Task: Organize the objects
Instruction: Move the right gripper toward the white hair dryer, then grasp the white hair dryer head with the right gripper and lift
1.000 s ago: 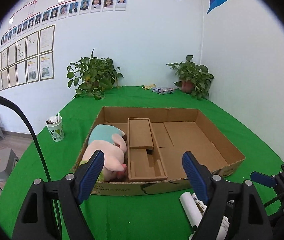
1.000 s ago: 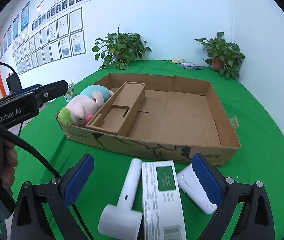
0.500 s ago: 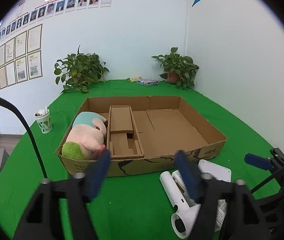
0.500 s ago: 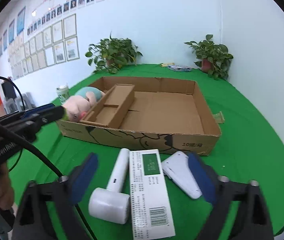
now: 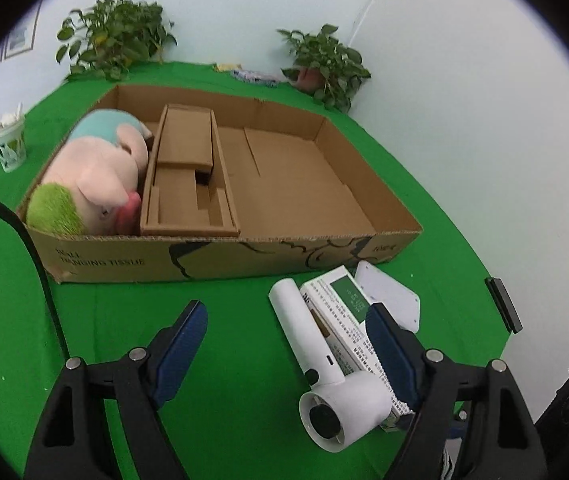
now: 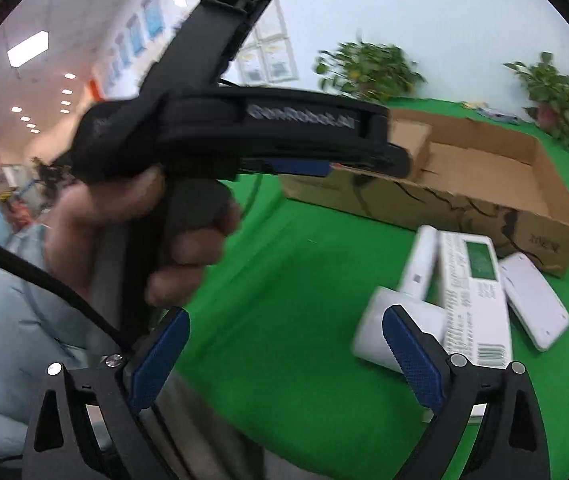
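A shallow cardboard box [image 5: 220, 254] sits on the green table. A pink plush pig [image 5: 96, 176] lies in its left end beside a cardboard insert [image 5: 190, 172]. In front of the box lie a white hair dryer [image 5: 324, 368], a white-and-green carton [image 5: 348, 320] and a flat white device [image 5: 388, 294]. My left gripper [image 5: 286, 344] is open and empty, low over the table, with the dryer by its right finger. My right gripper [image 6: 284, 356] is open and empty, left of the dryer [image 6: 400, 320], carton [image 6: 472, 296] and device [image 6: 532, 304]. The left gripper's body [image 6: 244, 136] fills its view.
A paper cup [image 5: 8, 144] stands left of the box. Two potted plants [image 5: 112, 40] [image 5: 324, 68] stand at the back by the wall. A small packet [image 5: 252, 76] lies near them. A black object [image 5: 502, 304] lies at the table's right edge.
My left gripper has dropped lower and moved back toward the dryer in front of the box. My right gripper has swung left and pulled back, so the left gripper and hand now fill its view.
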`<state>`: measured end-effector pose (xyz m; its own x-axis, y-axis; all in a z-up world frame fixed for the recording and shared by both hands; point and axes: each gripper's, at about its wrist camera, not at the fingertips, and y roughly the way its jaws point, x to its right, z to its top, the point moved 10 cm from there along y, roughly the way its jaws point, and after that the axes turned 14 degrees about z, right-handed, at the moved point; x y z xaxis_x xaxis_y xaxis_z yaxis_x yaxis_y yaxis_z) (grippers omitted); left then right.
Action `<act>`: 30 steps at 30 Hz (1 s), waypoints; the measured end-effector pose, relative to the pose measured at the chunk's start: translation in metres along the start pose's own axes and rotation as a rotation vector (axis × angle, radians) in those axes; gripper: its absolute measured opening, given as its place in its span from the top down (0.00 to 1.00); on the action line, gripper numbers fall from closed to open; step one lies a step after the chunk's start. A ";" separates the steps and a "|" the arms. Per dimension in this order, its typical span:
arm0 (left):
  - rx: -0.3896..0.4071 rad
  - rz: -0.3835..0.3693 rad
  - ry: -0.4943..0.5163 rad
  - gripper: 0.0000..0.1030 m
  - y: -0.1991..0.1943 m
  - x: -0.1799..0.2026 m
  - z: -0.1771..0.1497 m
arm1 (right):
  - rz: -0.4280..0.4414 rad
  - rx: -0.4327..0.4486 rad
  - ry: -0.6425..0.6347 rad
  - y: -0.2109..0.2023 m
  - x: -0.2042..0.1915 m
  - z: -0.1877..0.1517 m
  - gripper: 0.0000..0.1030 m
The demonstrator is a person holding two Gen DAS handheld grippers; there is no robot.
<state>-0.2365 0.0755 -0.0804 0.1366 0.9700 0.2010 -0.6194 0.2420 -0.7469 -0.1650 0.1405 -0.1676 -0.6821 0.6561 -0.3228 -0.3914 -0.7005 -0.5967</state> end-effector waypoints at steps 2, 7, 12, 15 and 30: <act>-0.042 -0.028 -0.008 0.22 0.014 0.001 -0.005 | -0.088 -0.023 0.022 0.008 0.020 -0.008 0.05; -0.118 -0.080 -0.016 0.22 0.043 0.012 -0.015 | -0.213 -0.048 0.046 0.017 0.049 -0.017 0.05; -0.181 -0.110 -0.003 0.30 0.063 0.026 -0.026 | -0.313 -0.065 0.041 0.020 0.069 -0.023 0.23; -0.210 -0.112 0.014 0.33 0.069 0.032 -0.034 | -0.327 -0.100 0.007 0.025 0.065 -0.022 0.39; -0.289 -0.071 -0.018 0.47 0.034 0.038 -0.094 | -0.198 -0.139 0.148 0.007 0.032 -0.069 0.26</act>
<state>-0.1794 0.1226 -0.1579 0.1562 0.9504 0.2689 -0.3625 0.3084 -0.8795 -0.1464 0.1757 -0.2330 -0.4995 0.8172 -0.2875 -0.4124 -0.5161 -0.7507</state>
